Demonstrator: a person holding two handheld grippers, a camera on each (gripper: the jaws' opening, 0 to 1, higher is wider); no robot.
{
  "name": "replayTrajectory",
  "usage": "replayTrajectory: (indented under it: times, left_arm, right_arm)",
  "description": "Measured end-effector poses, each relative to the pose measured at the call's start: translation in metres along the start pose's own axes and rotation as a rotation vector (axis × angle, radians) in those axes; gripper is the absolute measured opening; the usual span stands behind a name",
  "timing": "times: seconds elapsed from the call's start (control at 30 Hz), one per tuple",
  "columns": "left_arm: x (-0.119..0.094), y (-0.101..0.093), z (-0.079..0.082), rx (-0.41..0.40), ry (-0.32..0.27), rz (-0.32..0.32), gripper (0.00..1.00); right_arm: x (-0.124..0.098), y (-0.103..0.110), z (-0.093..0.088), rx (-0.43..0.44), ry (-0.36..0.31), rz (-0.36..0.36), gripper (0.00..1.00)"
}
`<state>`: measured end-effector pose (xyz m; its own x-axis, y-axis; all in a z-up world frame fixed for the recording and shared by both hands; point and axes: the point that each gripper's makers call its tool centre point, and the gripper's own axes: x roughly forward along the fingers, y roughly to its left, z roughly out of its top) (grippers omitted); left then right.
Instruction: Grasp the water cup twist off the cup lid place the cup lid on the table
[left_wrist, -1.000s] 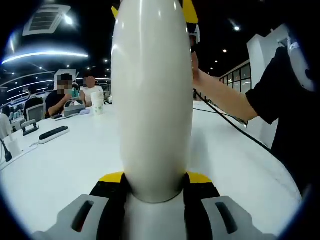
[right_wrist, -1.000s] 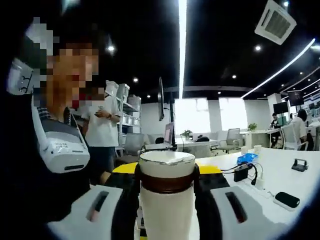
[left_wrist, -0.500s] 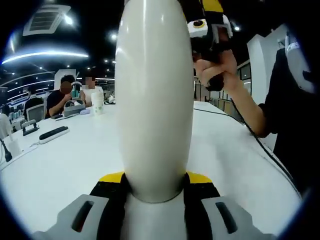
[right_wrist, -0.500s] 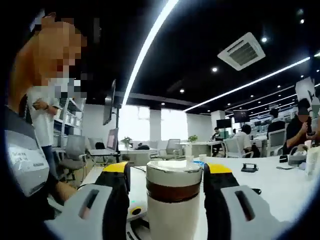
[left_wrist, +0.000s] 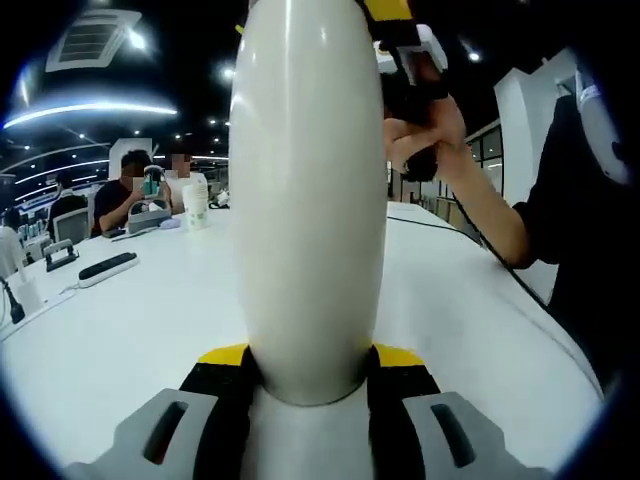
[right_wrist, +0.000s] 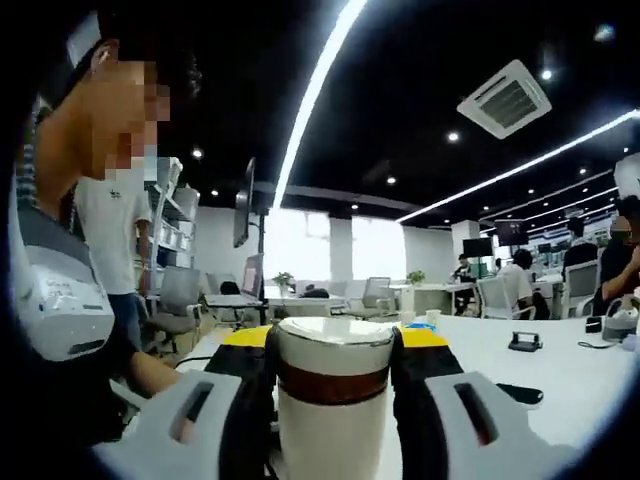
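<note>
left gripper (left_wrist: 305, 360) clamps the white water cup (left_wrist: 305, 190) at frame centre; right gripper (right_wrist: 332, 345) clamps the cup lid (right_wrist: 332, 372) at lower centre, above the table (left_wrist: 120, 330).

The water cup (left_wrist: 305, 190) is a tall, smooth, cream-white bottle with a rounded, tapering body, standing upright in the left gripper view and rising above a white table. In the right gripper view its top end shows: a cup lid (right_wrist: 333, 350) in cream white with a dark brown band round it and a flat, slightly glossy top face.
</note>
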<state>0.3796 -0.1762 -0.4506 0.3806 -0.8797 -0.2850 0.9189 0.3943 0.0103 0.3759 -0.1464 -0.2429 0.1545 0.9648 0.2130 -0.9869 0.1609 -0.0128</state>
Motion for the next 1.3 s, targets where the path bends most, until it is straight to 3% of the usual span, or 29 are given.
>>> replayTrajectory:
  times: [0.03, 0.2, 0.33, 0.43, 0.57, 0.7, 0.8, 0.9, 1.03, 1.17, 1.3]
  left_arm:
    - [0.0, 0.0, 0.0, 0.0, 0.0, 0.0, 0.46]
    - [0.0, 0.0, 0.0, 0.0, 0.0, -0.001, 0.46]
    - [0.0, 0.0, 0.0, 0.0, -0.001, -0.001, 0.46]
    - [-0.001, 0.0, 0.001, 0.0, -0.001, -0.002, 0.46]
    - [-0.001, 0.0, 0.001, 0.0, -0.002, -0.003, 0.46]
    - [-0.001, 0.001, 0.0, 0.001, -0.002, -0.002, 0.46]
    - [-0.002, 0.0, 0.0, 0.001, -0.002, -0.001, 0.46]
    - [-0.002, 0.0, 0.0, 0.001, -0.001, 0.0, 0.46]
    - [-0.002, 0.001, 0.0, 0.001, -0.001, 0.002, 0.46]
    - [-0.002, 0.001, 0.0, 0.0, -0.001, 0.003, 0.46]
    - [-0.002, 0.001, 0.0, 0.001, -0.001, 0.004, 0.46]
  right_arm:
    - [-0.001, 0.001, 0.0, 0.002, 0.002, 0.067, 0.48]
    - [0.001, 0.005, 0.0, 0.057, 0.007, 0.245, 0.48]
    - [0.001, 0.006, 0.0, 0.059, 0.012, 0.265, 0.48]
    - [0.001, 0.004, -0.004, 0.094, 0.014, 0.175, 0.48]
    - [-0.005, -0.003, -0.01, 0.035, -0.023, -0.04, 0.64]
    - [-0.013, -0.004, -0.005, -0.007, -0.052, -0.239, 0.64]
    - [-0.018, 0.001, 0.008, -0.041, -0.087, -0.338, 0.62]
    - [-0.012, 0.01, 0.014, -0.071, -0.083, -0.366, 0.59]
    - [-0.009, -0.004, 0.011, -0.101, -0.034, -0.455, 0.53]
    - [-0.005, -0.011, 0.006, -0.078, -0.021, -0.436, 0.48]
    - [-0.006, -0.011, 0.006, -0.045, -0.019, -0.373, 0.47]
